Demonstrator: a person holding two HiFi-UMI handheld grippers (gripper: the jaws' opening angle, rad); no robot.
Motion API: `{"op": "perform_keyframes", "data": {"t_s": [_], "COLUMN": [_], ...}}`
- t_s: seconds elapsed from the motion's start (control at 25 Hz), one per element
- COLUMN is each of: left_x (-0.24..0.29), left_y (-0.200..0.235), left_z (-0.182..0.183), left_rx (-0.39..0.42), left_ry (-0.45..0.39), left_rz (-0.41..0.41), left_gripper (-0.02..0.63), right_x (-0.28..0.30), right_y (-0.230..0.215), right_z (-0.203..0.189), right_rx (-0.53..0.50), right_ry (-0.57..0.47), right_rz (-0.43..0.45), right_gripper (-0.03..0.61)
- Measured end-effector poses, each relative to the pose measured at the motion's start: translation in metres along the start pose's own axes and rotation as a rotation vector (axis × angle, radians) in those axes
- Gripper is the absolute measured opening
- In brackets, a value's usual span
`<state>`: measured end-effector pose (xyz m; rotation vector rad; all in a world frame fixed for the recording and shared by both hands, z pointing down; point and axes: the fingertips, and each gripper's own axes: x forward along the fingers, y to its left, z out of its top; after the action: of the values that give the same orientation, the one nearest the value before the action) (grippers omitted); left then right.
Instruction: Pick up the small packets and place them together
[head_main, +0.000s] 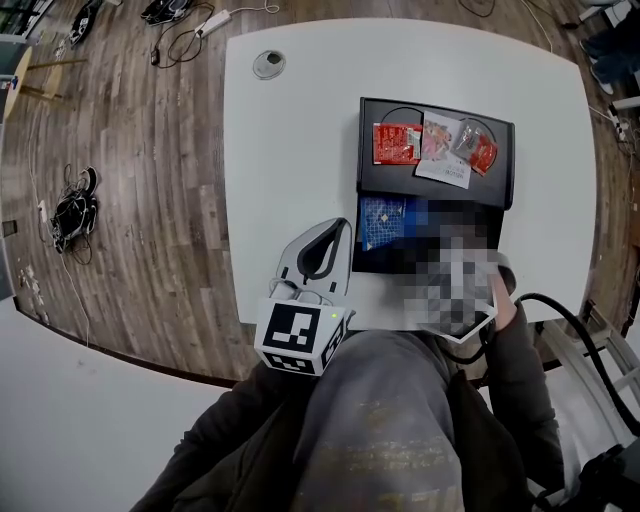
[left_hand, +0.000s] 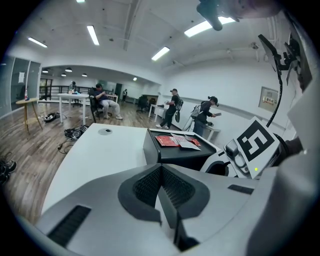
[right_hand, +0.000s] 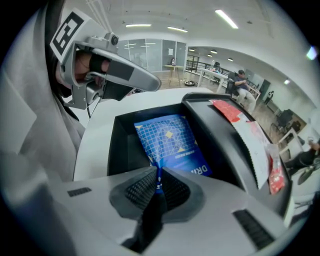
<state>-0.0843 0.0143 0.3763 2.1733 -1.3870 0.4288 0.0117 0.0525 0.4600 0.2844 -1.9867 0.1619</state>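
In the head view, the red and white small packets (head_main: 440, 152) already lie together on the upper black plastic tray (head_main: 390, 182), on the white bench (head_main: 290, 150). The blue gridded foil packet (head_main: 383, 222) lies in the lower compartment. In the left gripper view, my left claw (left_hand: 161, 172) is pressed together and empty. In the right gripper view, my right claw (right_hand: 158, 182) pinches the near edge of the blue gridded foil packet (right_hand: 167, 142). I judge that only this one is left to join the others.

The right hand-held gripper (right_hand: 158, 173) and half the blue packet (head_main: 383, 222) are blurred over (head view only).
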Motion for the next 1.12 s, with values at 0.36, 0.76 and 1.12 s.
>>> {"op": "perform_keyframes", "data": {"t_s": [0.36,0.76,1.12], "left_x": [-0.008,-0.029,-0.038], "left_y": [-0.009,-0.020,-0.061], "left_z": [0.000,0.002,-0.005], "left_rx": [0.014,0.023,0.053], "left_ry": [-0.014,-0.045,-0.050], "left_rz": [-0.004,0.007,-0.032], "left_gripper": [-0.009,-0.009,-0.009], "right_x": [-0.021,-0.057,-0.071], "right_y": [0.002,0.015,0.040], "right_z": [0.000,-0.003,-0.019], "right_rx": [0.019,0.049,0.065], "right_ry": [-0.013,-0.058,-0.082], "right_rz": [-0.055,-0.102,-0.092], "right_gripper": [0.028,0.028,0.028]}}
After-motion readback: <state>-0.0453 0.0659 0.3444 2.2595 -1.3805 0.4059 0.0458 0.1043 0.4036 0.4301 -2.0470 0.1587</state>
